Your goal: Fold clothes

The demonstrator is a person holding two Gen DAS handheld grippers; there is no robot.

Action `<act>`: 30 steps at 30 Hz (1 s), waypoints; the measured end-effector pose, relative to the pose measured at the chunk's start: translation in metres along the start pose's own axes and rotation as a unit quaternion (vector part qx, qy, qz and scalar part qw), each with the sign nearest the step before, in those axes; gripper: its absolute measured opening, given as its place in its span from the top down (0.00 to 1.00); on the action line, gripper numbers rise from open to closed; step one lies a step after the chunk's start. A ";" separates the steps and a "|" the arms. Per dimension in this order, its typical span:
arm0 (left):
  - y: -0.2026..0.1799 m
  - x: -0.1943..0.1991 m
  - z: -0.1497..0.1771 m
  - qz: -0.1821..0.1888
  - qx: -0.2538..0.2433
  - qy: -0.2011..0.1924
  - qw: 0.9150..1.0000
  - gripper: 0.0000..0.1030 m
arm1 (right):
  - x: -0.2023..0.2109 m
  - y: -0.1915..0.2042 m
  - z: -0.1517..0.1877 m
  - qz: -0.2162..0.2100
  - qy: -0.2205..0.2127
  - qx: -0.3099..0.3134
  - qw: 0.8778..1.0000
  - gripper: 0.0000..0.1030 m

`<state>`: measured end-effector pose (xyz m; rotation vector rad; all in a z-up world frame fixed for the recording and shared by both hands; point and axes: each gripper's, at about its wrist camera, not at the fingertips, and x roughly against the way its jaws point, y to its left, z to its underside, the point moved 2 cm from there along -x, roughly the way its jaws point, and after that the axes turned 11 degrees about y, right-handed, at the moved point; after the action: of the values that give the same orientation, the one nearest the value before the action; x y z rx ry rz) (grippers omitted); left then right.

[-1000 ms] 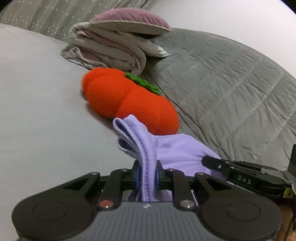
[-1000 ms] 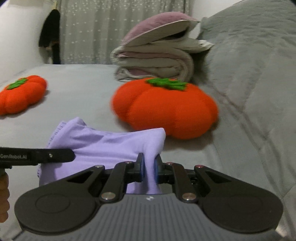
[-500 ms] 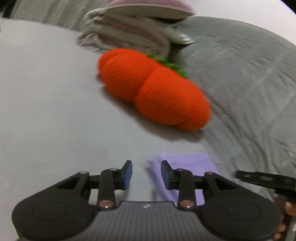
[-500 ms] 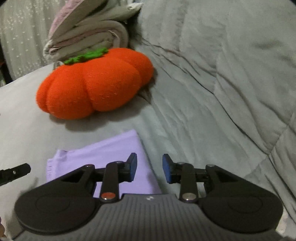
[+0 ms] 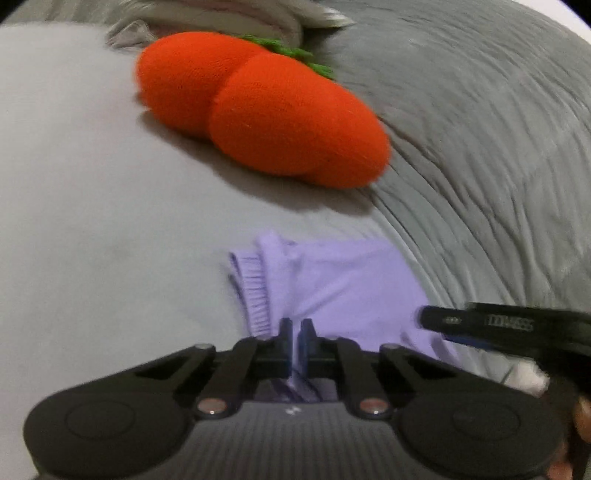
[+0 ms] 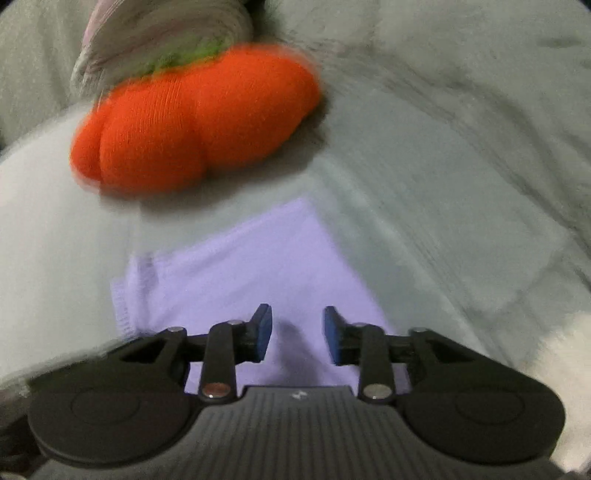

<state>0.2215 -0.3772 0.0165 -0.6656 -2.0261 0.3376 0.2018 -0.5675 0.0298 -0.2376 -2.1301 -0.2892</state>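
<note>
A lilac garment (image 5: pixel 347 284) lies folded flat on the bed (image 5: pixel 92 206), on the pale grey sheet close to where the quilted grey blanket (image 5: pixel 480 140) begins; its ribbed hem runs down its left side in the left wrist view. Just beyond it sits an orange pumpkin cushion (image 5: pixel 258 118) with a green stalk, and behind that a stack of folded bedding (image 5: pixel 229 18) (blurred in both views).

The left gripper (image 5: pixel 295 338) is over the near edge of the garment, by the ribbed hem. Its jaws have just been closing and now stand nearly together, with a strip of lilac cloth showing in the narrow gap between them and bunching up behind them; they look closed on it.

The right gripper (image 6: pixel 297 334) is over the garment's near right part. Its jaws have just been opening and stand apart, the blue pads (image 6: pixel 263 332) clear of the cloth, which lies flat beneath them with nothing gripped.

In the left wrist view, the right gripper enters from the right edge over the garment's right corner.
</note>
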 end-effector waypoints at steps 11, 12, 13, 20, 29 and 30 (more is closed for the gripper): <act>-0.014 0.068 0.029 -0.093 -0.042 -0.020 0.995 0.62 | 0.081 -0.013 0.057 -0.028 -0.064 -0.166 0.984 0.56; -0.017 0.070 0.031 -0.102 -0.051 -0.018 0.993 0.62 | 0.085 -0.011 0.061 -0.025 -0.065 -0.175 0.982 0.52; -0.020 0.073 0.034 -0.110 -0.059 -0.016 0.992 0.61 | 0.088 -0.009 0.066 -0.022 -0.066 -0.184 0.980 0.47; -0.037 0.084 0.048 -0.169 -0.101 -0.008 0.980 0.55 | 0.086 -0.002 0.073 -0.007 -0.066 -0.129 0.989 0.41; -0.057 0.102 0.046 -0.201 -0.140 -0.031 0.969 0.09 | 0.079 -0.003 0.075 0.014 -0.047 -0.125 0.991 0.03; -0.058 0.103 0.045 -0.204 -0.146 -0.037 0.967 0.05 | 0.080 -0.005 0.075 0.022 -0.056 -0.129 0.990 0.00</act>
<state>0.1220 -0.3635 0.0944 -0.3965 -2.2447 -0.1841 0.0971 -0.5455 0.0566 -0.4602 -2.1919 -0.5369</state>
